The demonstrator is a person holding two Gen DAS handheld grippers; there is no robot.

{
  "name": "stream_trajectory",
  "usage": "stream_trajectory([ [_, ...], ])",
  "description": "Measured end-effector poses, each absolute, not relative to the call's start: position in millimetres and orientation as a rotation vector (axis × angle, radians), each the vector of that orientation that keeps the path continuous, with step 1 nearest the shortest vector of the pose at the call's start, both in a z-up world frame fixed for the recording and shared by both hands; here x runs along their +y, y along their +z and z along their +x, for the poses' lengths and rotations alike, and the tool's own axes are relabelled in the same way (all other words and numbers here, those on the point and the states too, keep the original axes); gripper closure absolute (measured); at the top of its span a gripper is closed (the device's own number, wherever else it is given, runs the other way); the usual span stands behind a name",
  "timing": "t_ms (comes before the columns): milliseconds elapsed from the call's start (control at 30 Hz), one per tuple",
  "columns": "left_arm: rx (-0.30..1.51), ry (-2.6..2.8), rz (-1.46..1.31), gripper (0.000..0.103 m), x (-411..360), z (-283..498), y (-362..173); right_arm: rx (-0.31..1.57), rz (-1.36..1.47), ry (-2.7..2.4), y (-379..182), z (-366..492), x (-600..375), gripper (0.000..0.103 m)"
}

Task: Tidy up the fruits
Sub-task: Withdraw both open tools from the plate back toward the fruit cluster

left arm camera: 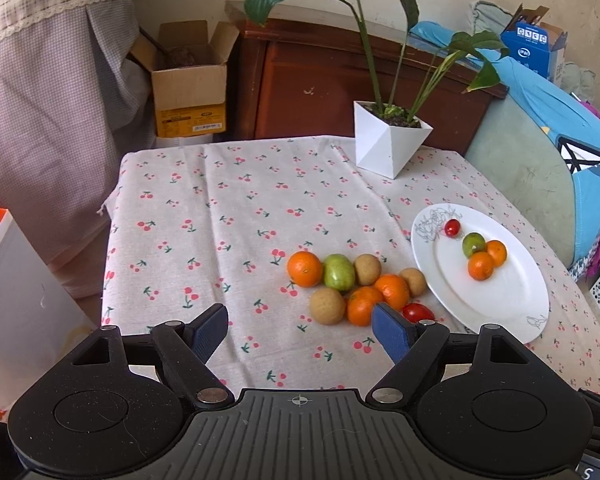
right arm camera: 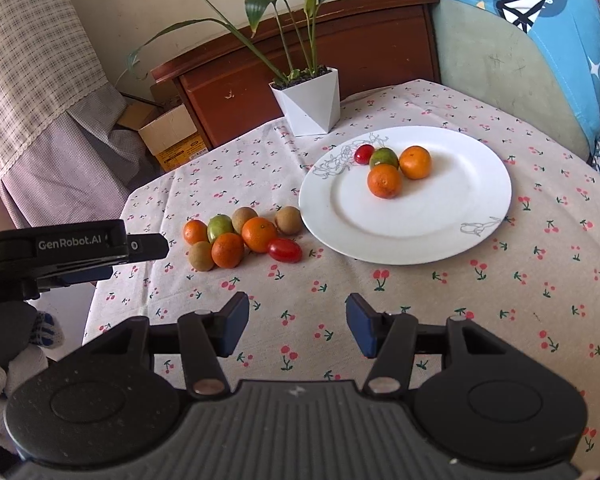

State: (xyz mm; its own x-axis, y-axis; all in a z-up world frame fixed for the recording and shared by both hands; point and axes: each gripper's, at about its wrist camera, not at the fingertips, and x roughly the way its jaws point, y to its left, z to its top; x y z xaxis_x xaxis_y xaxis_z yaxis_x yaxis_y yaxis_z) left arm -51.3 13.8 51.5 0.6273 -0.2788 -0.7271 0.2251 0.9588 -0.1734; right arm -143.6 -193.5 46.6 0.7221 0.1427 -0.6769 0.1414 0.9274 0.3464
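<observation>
My left tongs [left arm camera: 300, 330] are spread wide with nothing between their blue pads, held above the cherry-print cloth [left arm camera: 220, 208] that covers the tabletop. My right tongs [right arm camera: 297, 324] are also parted and hold nothing, low over the same cloth, near its front.

The white plate [right arm camera: 440, 232] sits on the right side of the tabletop. On it lie two oranges [right arm camera: 385, 181] touching each other, a green fruit [right arm camera: 384, 157] just behind them, and a small red tomato [right arm camera: 364, 153] near the plate's patterned rim.

Just left of the plate, on the cloth, the loose fruit lies in a tight cluster [right arm camera: 242, 240]: three oranges, one green fruit [left arm camera: 339, 273], three brown round fruits [left arm camera: 327, 306] and one red tomato [right arm camera: 285, 250] at the near edge. In the left wrist view the right pad of my left tongs overlaps the nearest orange [left arm camera: 363, 306] and that tomato.

A white angular pot [left arm camera: 388, 144] with a leafy plant stands at the far edge of the tabletop.
</observation>
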Motion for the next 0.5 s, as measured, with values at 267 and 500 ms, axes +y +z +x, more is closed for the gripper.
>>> stream_trajectory([
  [267, 0.856, -0.242, -0.045, 0.023, 26.5, -47.9, 34.9, 0.768, 0.422, 0.004, 37.7, -137.8, -193.2, 0.051],
  [500, 0.854, -0.240, -0.053, 0.024, 30.6, -45.5, 27.7, 0.758, 0.448, 0.005, 26.8, -121.3, -189.2, 0.062],
])
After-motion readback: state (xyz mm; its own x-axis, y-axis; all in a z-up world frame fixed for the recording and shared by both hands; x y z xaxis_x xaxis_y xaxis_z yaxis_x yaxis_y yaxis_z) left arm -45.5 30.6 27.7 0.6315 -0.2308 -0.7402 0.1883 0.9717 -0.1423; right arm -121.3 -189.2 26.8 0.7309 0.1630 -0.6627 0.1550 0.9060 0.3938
